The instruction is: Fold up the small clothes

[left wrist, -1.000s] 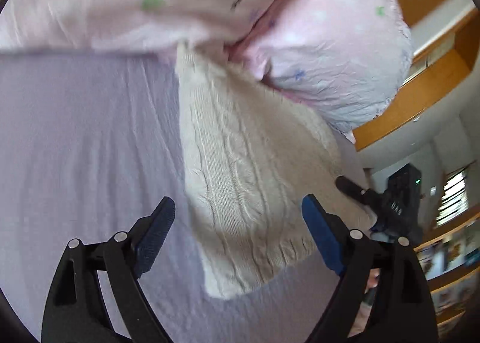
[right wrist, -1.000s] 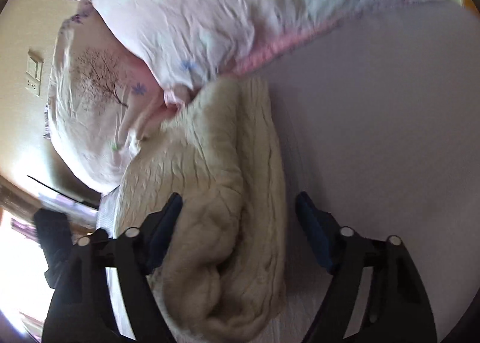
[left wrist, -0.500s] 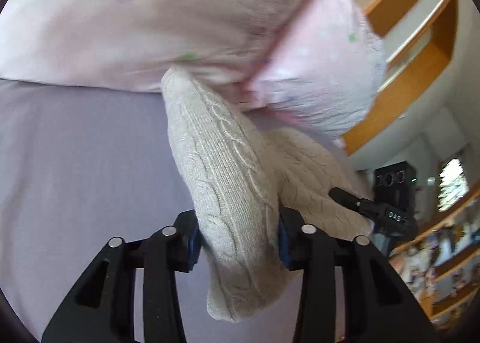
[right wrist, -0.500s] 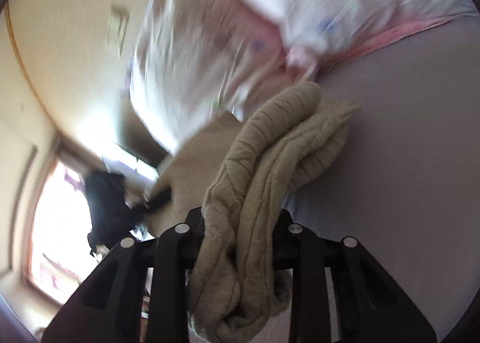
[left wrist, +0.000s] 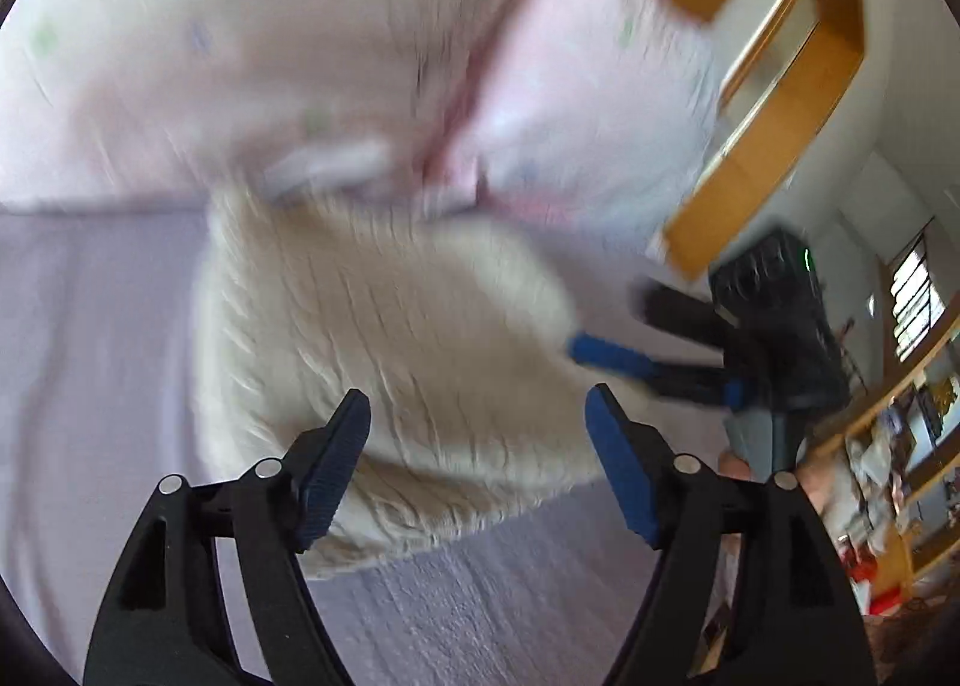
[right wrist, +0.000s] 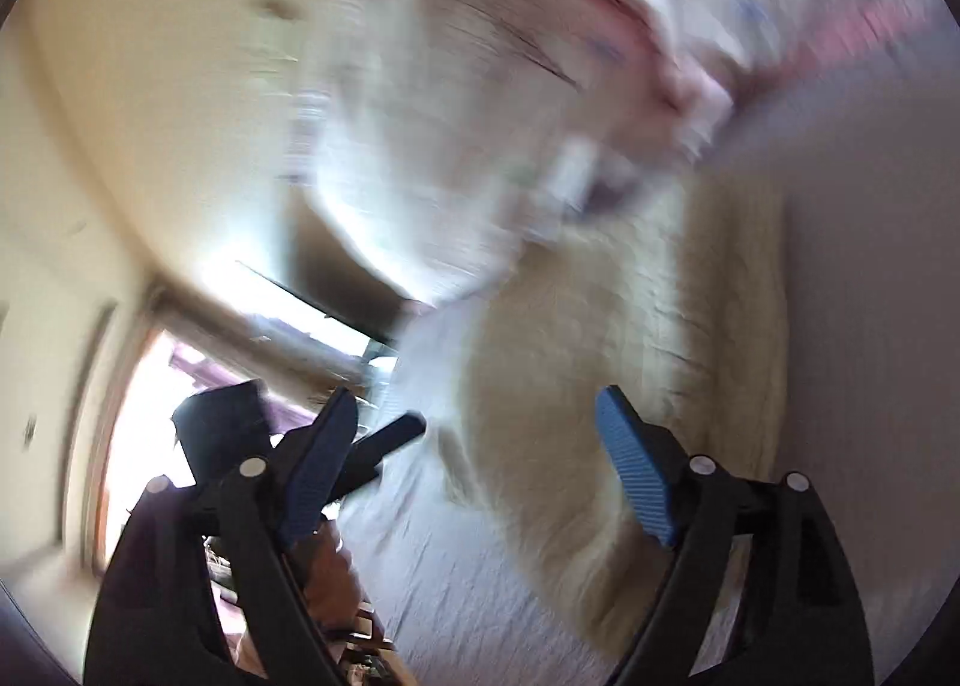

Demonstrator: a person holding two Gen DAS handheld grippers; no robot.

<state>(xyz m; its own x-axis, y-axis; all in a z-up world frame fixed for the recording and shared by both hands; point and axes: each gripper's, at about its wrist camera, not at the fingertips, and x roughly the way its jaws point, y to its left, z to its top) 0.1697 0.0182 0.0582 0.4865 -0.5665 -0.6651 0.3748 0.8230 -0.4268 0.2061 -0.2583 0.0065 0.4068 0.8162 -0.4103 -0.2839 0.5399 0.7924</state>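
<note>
My left gripper (left wrist: 478, 467) has black plastic arms with cut-out slots, silver rivets at the joints and ribbed blue pads (left wrist: 621, 476). My right gripper (right wrist: 478, 470) looks the same: black frame, silver rivets, ribbed blue pads (right wrist: 637, 482).

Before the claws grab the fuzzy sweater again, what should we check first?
1. Left claw open: ok, its fingers are spread apart.
2. Right claw open: ok, nothing between its fingers.
3. Cream knit sweater lying on the purple sheet: ok, it rests there in a loose heap.
4. Sweater neatly folded: cannot tell, both views are blurred.
5. Sweater free of the pink pillow: not ok, its far edge meets the pillow.
6. Claws apart from each other: ok, the right one sits off at the sweater's right edge.
</note>
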